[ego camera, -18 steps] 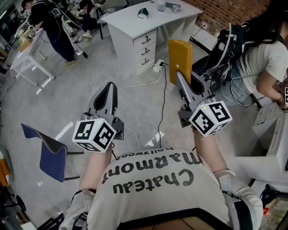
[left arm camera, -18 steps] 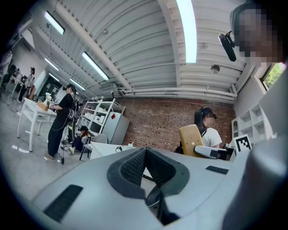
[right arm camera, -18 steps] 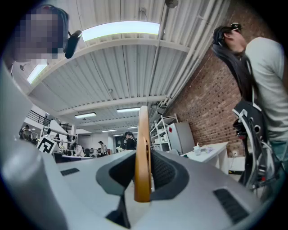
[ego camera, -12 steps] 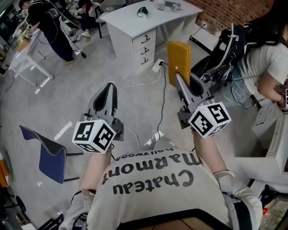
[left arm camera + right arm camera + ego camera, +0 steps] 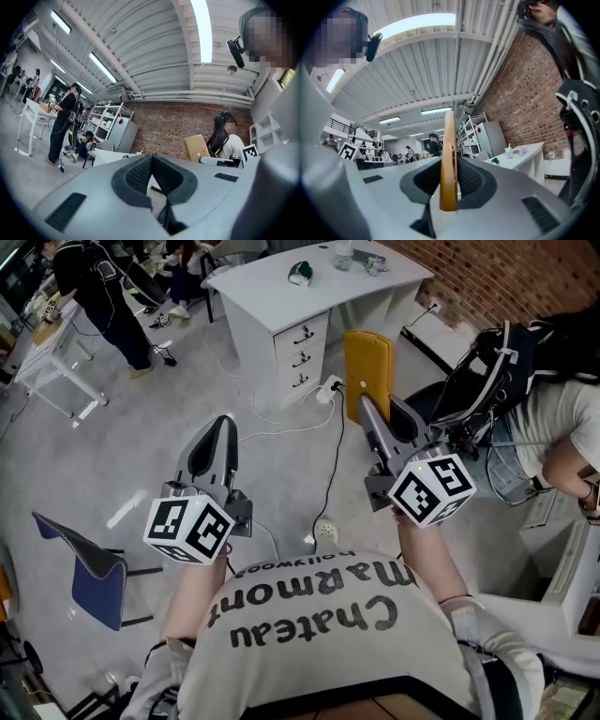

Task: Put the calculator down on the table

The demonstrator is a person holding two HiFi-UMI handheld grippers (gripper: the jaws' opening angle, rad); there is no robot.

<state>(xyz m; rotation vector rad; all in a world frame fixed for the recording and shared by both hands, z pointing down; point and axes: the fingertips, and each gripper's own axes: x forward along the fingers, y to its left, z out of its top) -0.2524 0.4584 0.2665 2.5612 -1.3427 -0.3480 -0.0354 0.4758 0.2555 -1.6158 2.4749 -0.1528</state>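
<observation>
A flat yellow calculator (image 5: 368,371) stands on edge in the air, clamped at its near end by my right gripper (image 5: 368,411). In the right gripper view the calculator (image 5: 449,154) shows edge-on as a thin yellow strip, with the dark pads (image 5: 468,180) pressing it from both sides. My left gripper (image 5: 220,430) hangs level over the floor to the left, with its jaws shut and nothing between them. In the left gripper view its ribbed pads (image 5: 140,173) meet at the tip. The white table (image 5: 281,298), with drawers, stands ahead of both grippers.
A green object (image 5: 300,270) and a cup (image 5: 343,251) are on the table. A power strip (image 5: 329,383) and cables lie on the floor in front of it. A blue chair (image 5: 98,573) stands at the lower left. A seated person with a backpack (image 5: 487,381) is at the right, and other people are at the far left.
The whole view has shifted: the table and floor have slid down and closer, and the blue chair has moved left. Both grippers keep their pose, and the calculator stays clamped.
</observation>
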